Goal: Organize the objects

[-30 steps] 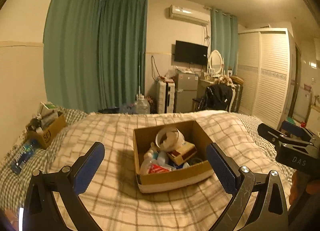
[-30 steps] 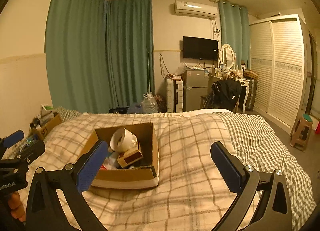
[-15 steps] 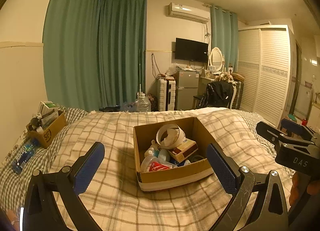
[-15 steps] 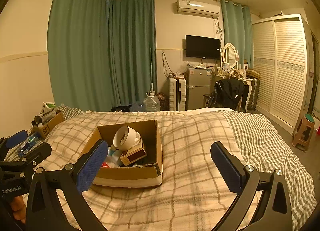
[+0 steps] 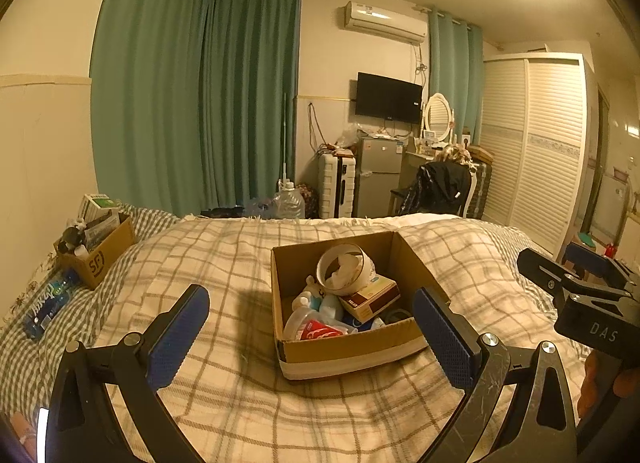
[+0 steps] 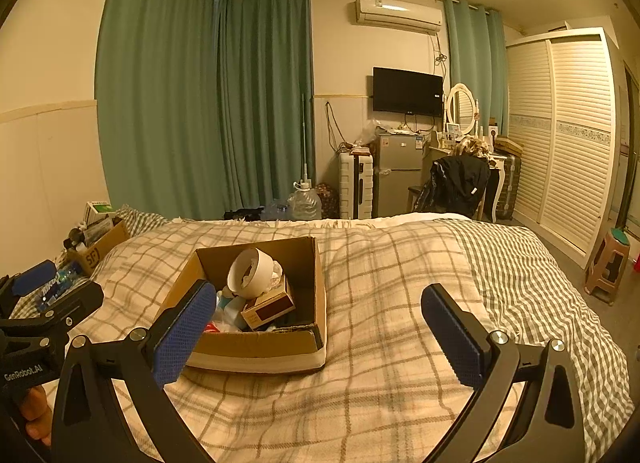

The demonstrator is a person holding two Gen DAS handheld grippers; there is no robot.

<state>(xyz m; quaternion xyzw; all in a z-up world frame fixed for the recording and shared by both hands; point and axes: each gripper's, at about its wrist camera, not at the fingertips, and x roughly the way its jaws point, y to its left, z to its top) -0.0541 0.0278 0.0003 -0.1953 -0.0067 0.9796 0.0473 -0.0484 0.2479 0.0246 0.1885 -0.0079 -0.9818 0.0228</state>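
The left gripper [image 5: 310, 333] is spread wide and empty, its blue pads [image 5: 178, 337] framing the scene low over the bed [image 5: 224, 415]. Dead ahead at 12 o'clock, between the pads in its view and just beyond their tips, sits the open cardboard box [image 5: 348, 347], resting on the plaid blanket with one corner turned toward the camera. Inside lie a tilted white roll of tape [image 5: 346, 269] at the back, a brown-and-tan small carton [image 5: 368, 295] leaning under it, a red-labelled clear packet [image 5: 316, 329] toward the front, and pale bottles too jumbled to tell apart.

The right gripper [image 6: 318, 333] is likewise spread and holds nothing. From it the box [image 6: 256, 347] lies off-centre, toward 10 o'clock, partly behind its left pad [image 6: 182, 337]; straight ahead of it is only bare blanket.

So the left gripper looks the better lined up: the box is square before it, while the right would have to swing leftward first. The box's long side appears to run roughly from 10 to 4 o'clock in the left view, so a reach straight down into the open top suits better than a side approach.

Further out at 9 o'clock, near the wall, stands a second box [image 5: 98, 253] marked SF, filled with items, and a blue bottle [image 5: 50, 301] lies just beside it on the checked sheet.
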